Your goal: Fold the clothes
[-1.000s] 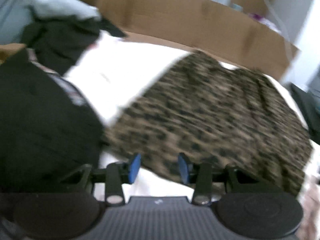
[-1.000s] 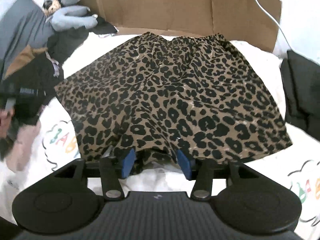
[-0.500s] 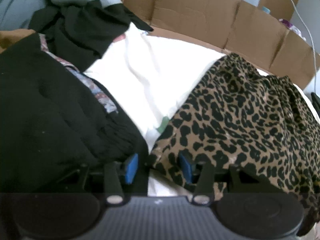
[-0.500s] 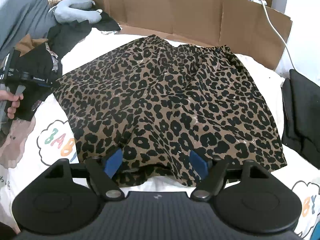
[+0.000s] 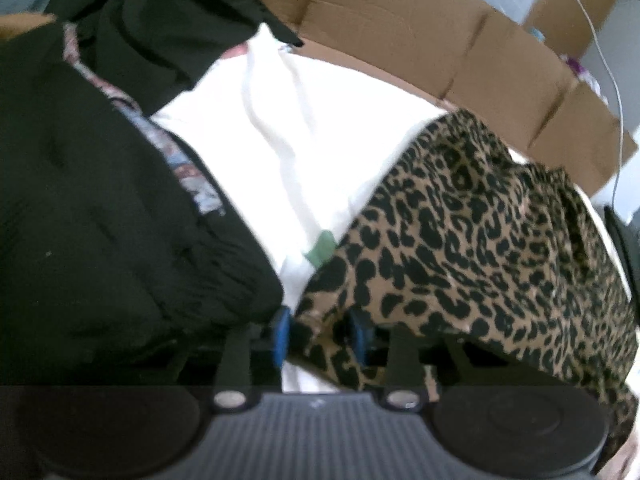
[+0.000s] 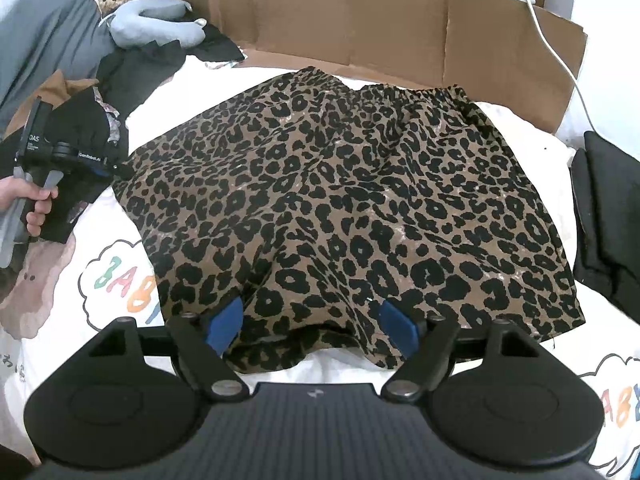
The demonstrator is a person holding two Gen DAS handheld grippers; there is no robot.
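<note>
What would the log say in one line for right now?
task: fold clothes | shorts flat on sheet | left gripper at shorts' corner, fabric between fingers | right gripper open at hem

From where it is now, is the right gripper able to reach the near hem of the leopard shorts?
Probably yes. The right gripper is open, its fingers spread just over the near hem of the leopard shorts, and nothing lies between them.

A home bedroom; a bed (image 6: 120, 272) with a cartoon-printed white sheet; a plush toy (image 6: 156, 26); piled dark clothes (image 5: 100, 216); cardboard (image 6: 400, 28) behind.
</note>
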